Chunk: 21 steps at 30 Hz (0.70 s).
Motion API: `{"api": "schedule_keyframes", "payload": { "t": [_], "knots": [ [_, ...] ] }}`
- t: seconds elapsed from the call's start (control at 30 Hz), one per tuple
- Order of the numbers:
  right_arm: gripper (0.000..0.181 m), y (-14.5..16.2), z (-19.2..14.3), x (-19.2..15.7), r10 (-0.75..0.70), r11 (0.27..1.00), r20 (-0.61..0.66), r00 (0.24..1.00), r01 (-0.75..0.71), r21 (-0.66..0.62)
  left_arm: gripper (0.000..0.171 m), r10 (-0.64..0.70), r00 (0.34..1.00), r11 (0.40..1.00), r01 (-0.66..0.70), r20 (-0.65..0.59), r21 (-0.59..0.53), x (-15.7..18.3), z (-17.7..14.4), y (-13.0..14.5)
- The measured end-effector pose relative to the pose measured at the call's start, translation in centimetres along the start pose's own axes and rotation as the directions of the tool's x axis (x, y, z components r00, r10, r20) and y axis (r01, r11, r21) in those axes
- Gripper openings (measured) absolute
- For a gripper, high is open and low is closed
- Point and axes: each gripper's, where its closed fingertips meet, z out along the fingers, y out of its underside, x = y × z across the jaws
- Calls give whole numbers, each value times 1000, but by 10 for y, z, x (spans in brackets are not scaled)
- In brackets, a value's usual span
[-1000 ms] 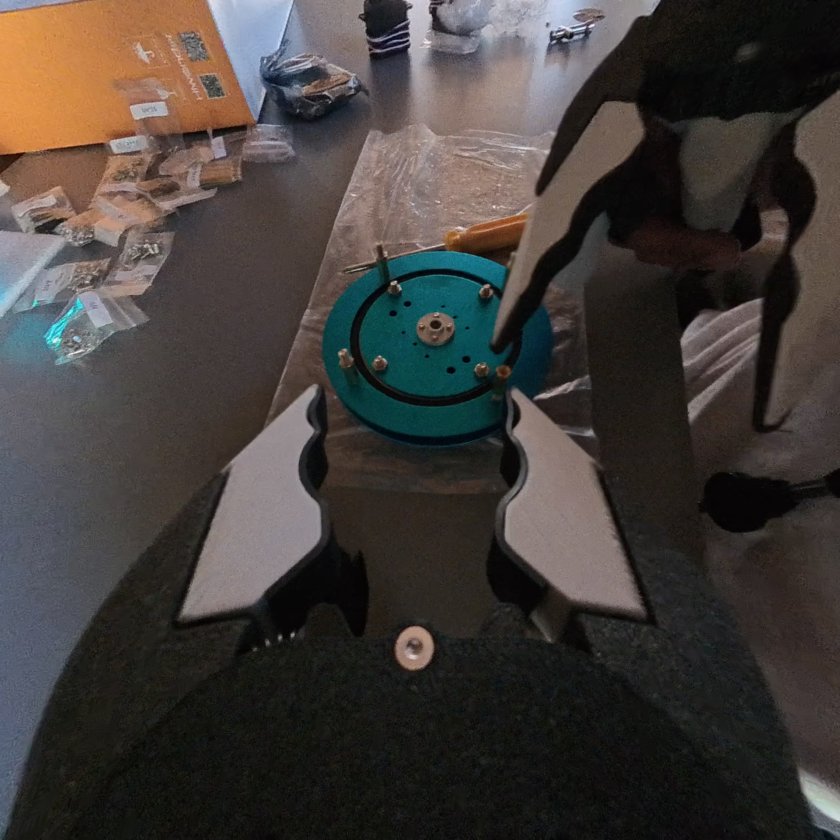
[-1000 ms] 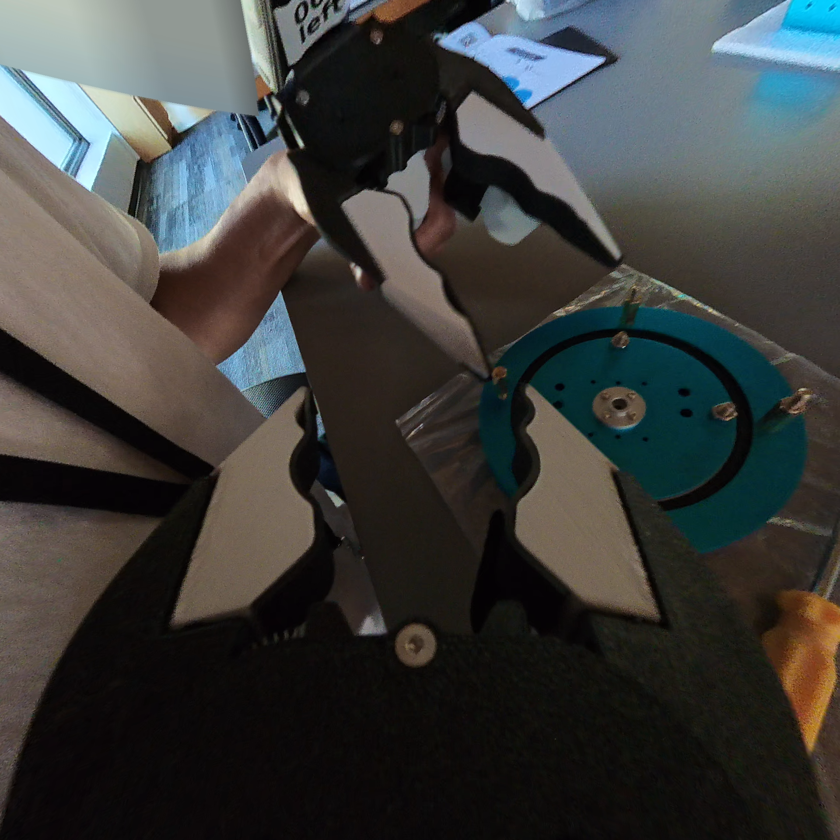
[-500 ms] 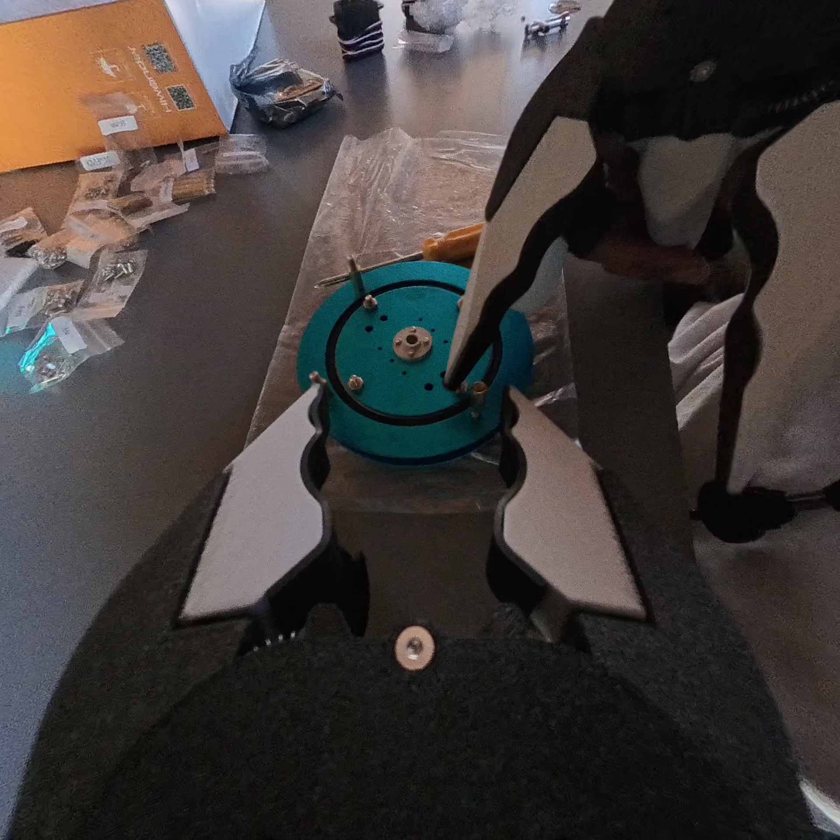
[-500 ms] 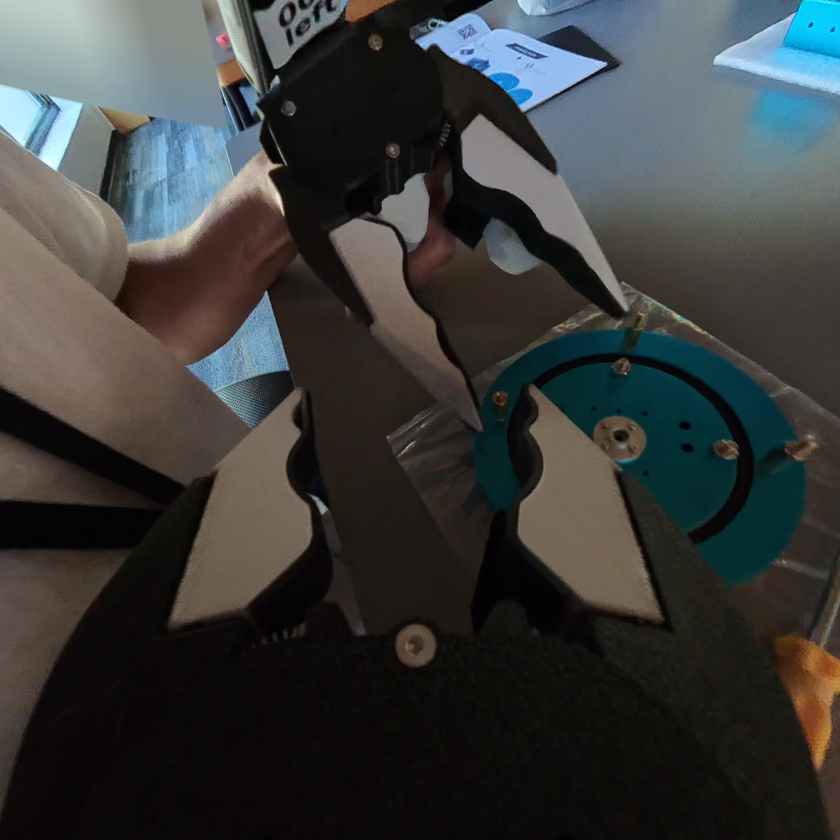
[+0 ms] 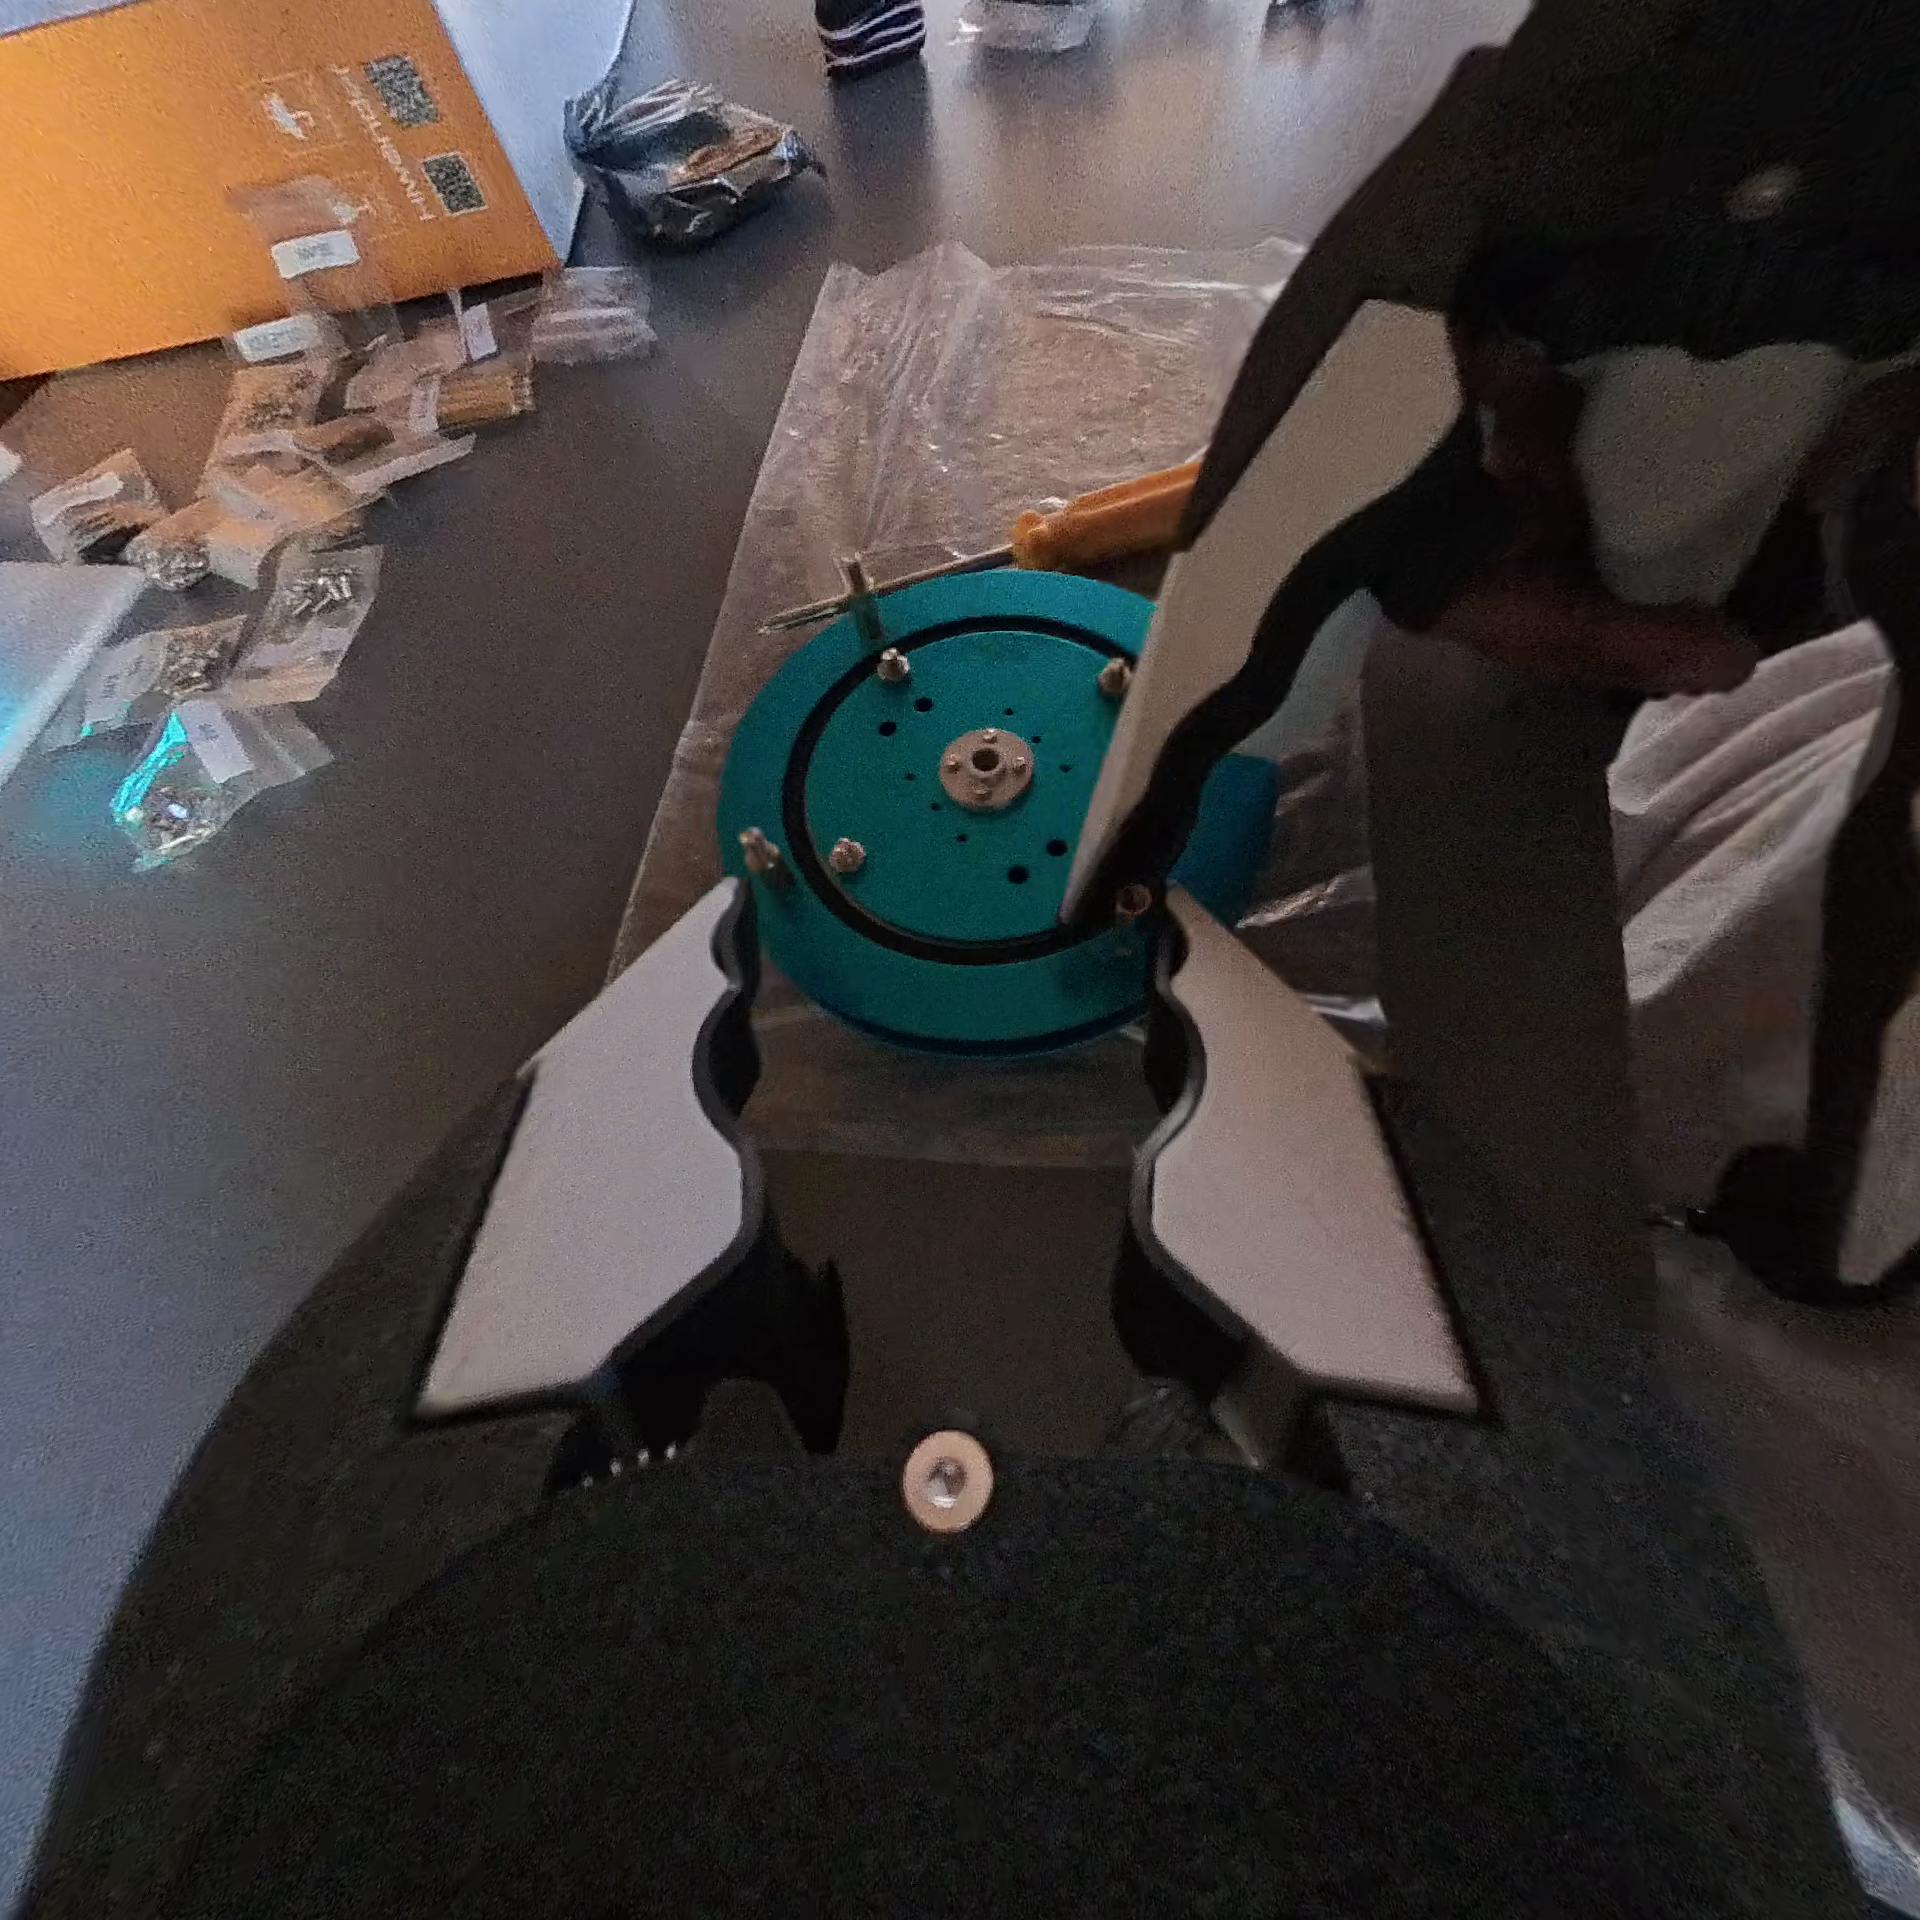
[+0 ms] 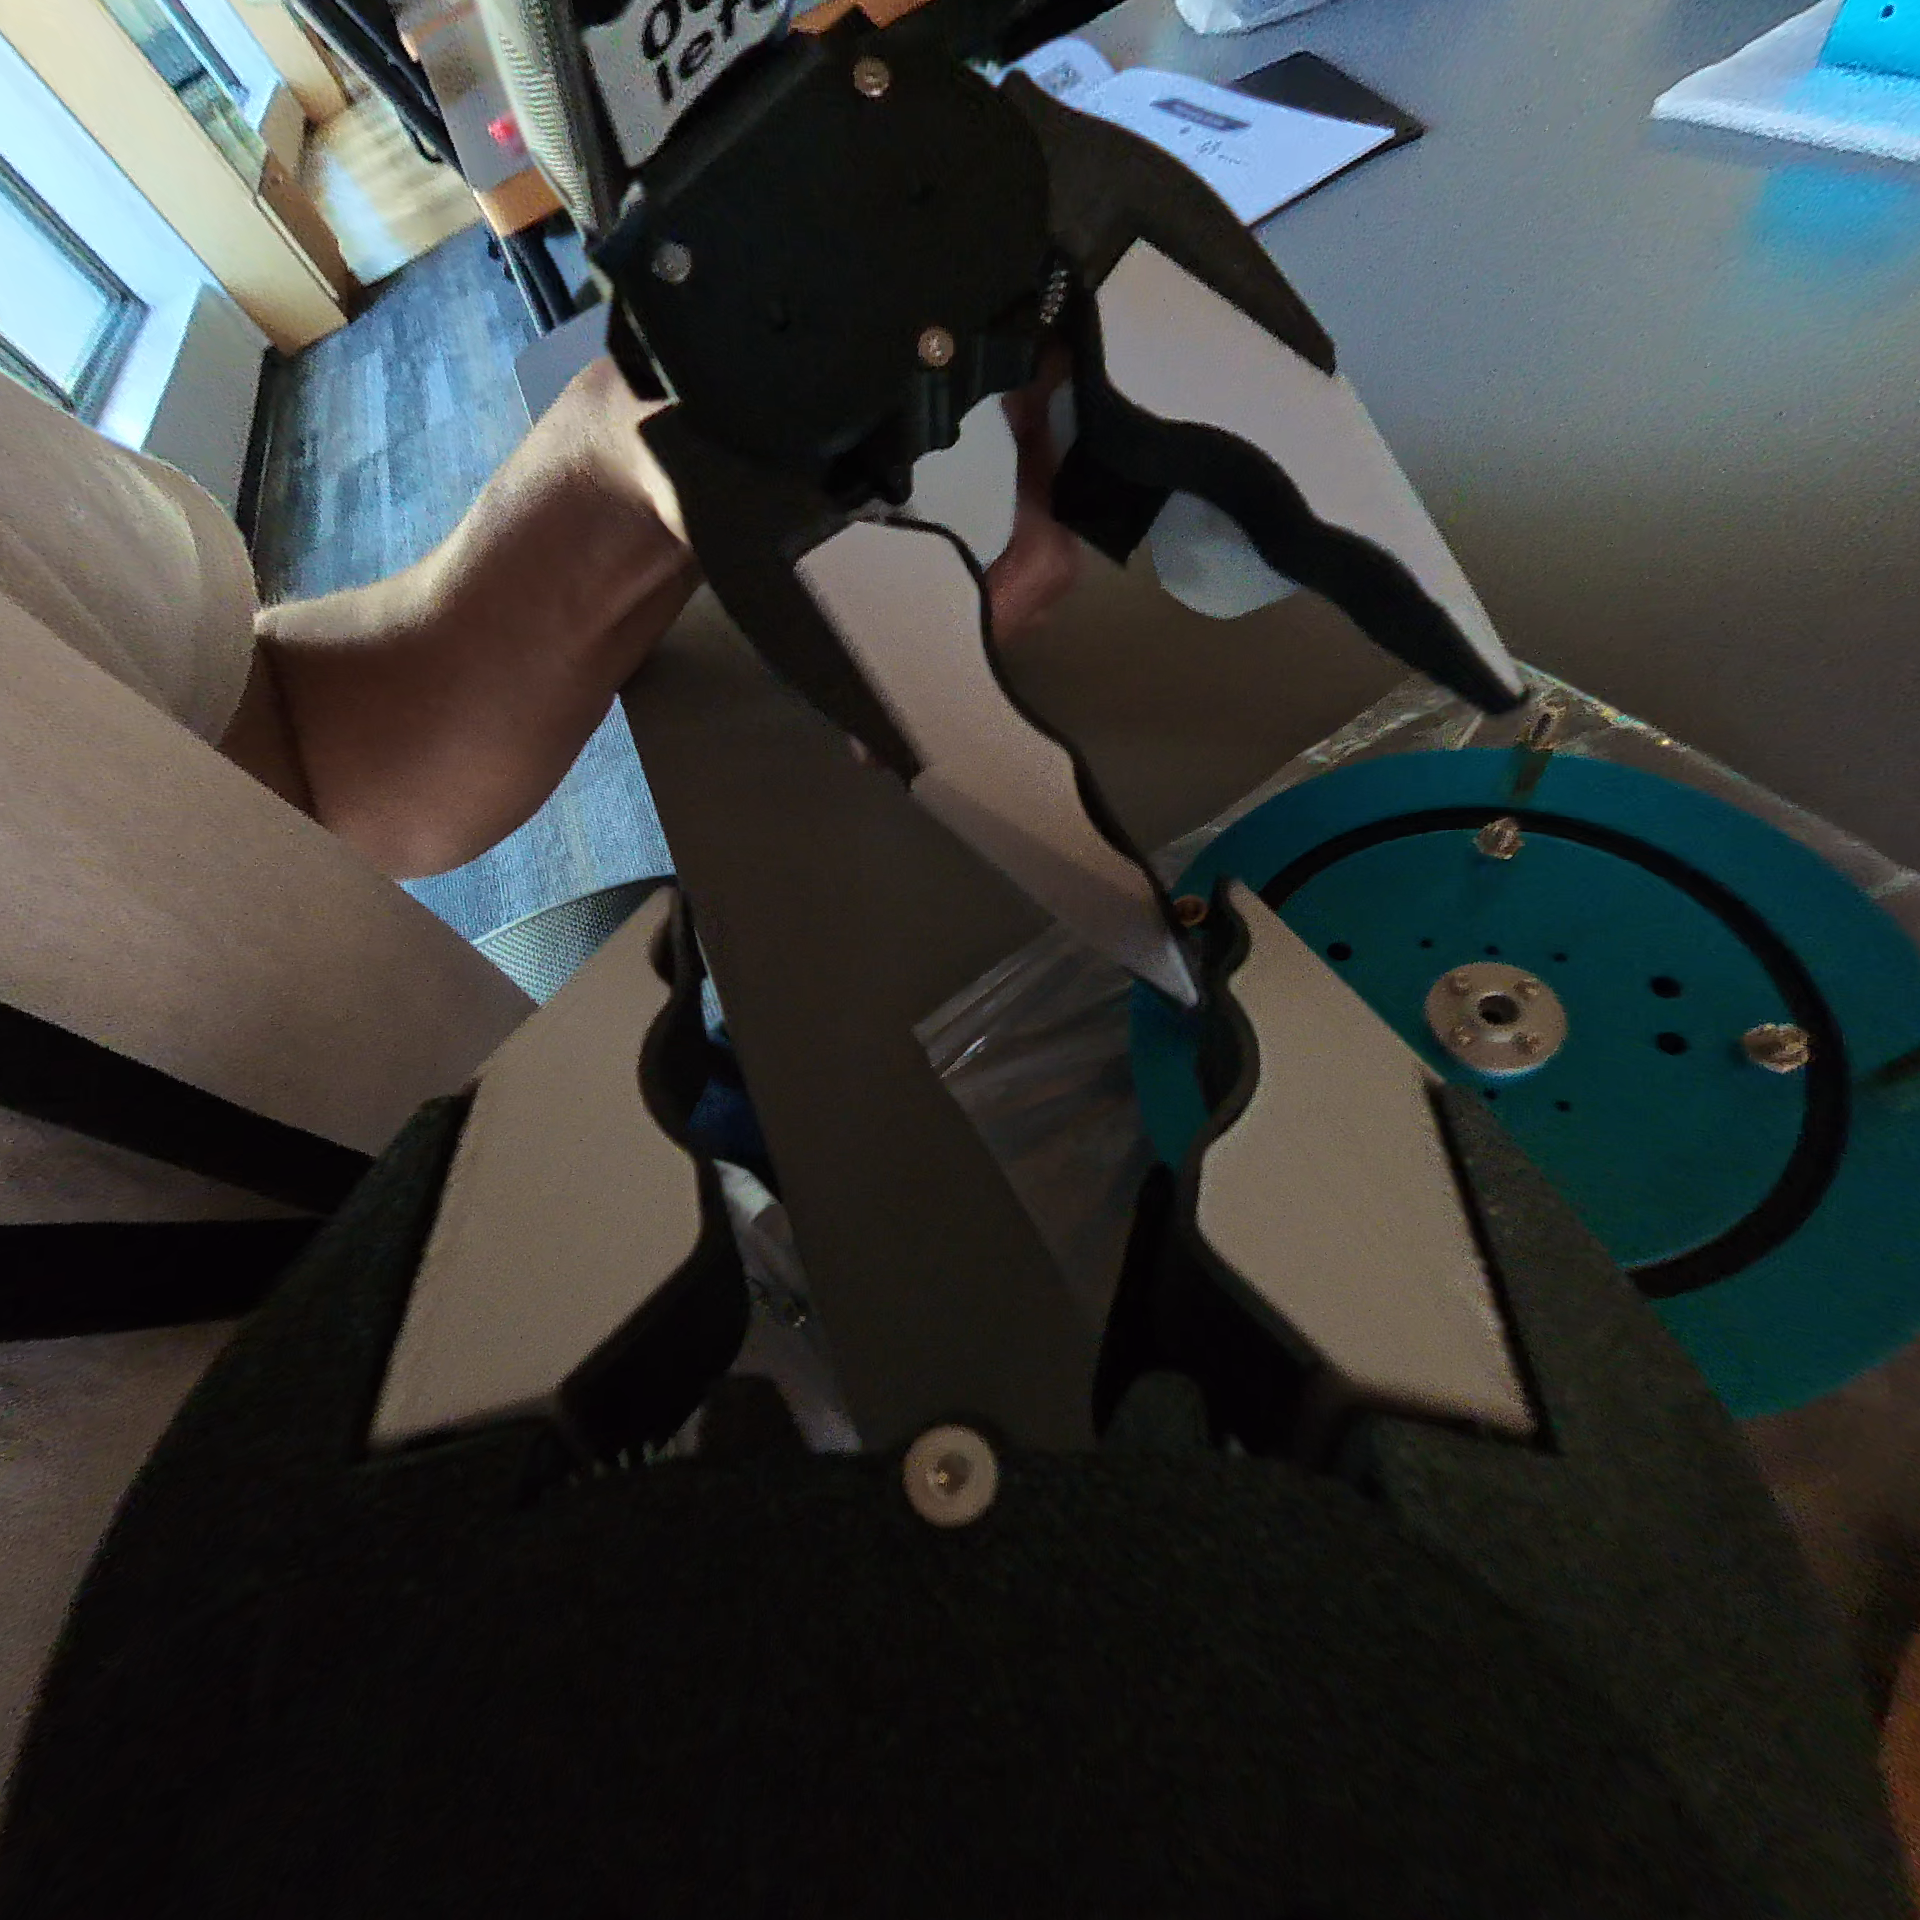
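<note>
A teal round disc [image 5: 935, 966] with a black ring groove, a silver hub [image 5: 982, 766] and several brass standoffs lies on a clear plastic sheet [image 5: 935, 364]. My left gripper [image 5: 951, 904] is open, its fingertips at the disc's near edge on either side. One finger [image 5: 1226, 582] of my right gripper reaches down from the upper right, its tip beside a brass standoff [image 5: 1132, 899] on the near right rim. In the right wrist view the right gripper [image 6: 948, 899] is open, its right fingertip by that standoff [image 6: 1193, 912] on the disc [image 6: 1610, 1195]. The left gripper [image 6: 1340, 842] stands over the disc edge there.
An orange-handled screwdriver [image 5: 1101, 514] lies behind the disc. Several small hardware bags [image 5: 260, 499], an orange box [image 5: 208, 156] and a dark bag [image 5: 686, 156] lie to the left. A booklet [image 6: 1195, 125] lies farther off. A person's arm [image 6: 468, 675] holds the left gripper at the table edge.
The right gripper's finger has come down across the disc to the near right standoff. The left gripper has closed in on the disc's near edge. Both stay open.
</note>
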Motion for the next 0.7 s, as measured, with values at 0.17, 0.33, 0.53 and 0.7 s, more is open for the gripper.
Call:
{"api": "schedule_keyframes", "payload": {
  "t": [0.17, 0.33, 0.53, 0.7],
  "knots": [
    [89, 6, -16, -1, 22, 1000, -41, 999, -22, 8, 73, -64, 998, 998, 64, 11, 24, -13, -16, 10],
    [100, -8, 1, 6, -4, 1000, -74, 997, 6, 31, 73, -11, 1000, 999, 12, -23, 29, 3, -6, 0],
    [94, 0, -2, -1, 33, 999, -78, 996, -33, 3, 73, -38, 999, 999, 38, 38, 8, -20, -16, 11],
    [98, -8, -5, 7, 49, 998, -96, 994, -44, 45, 70, -46, 999, 998, 46, -13, 31, -10, -16, 11]
  ]
}}
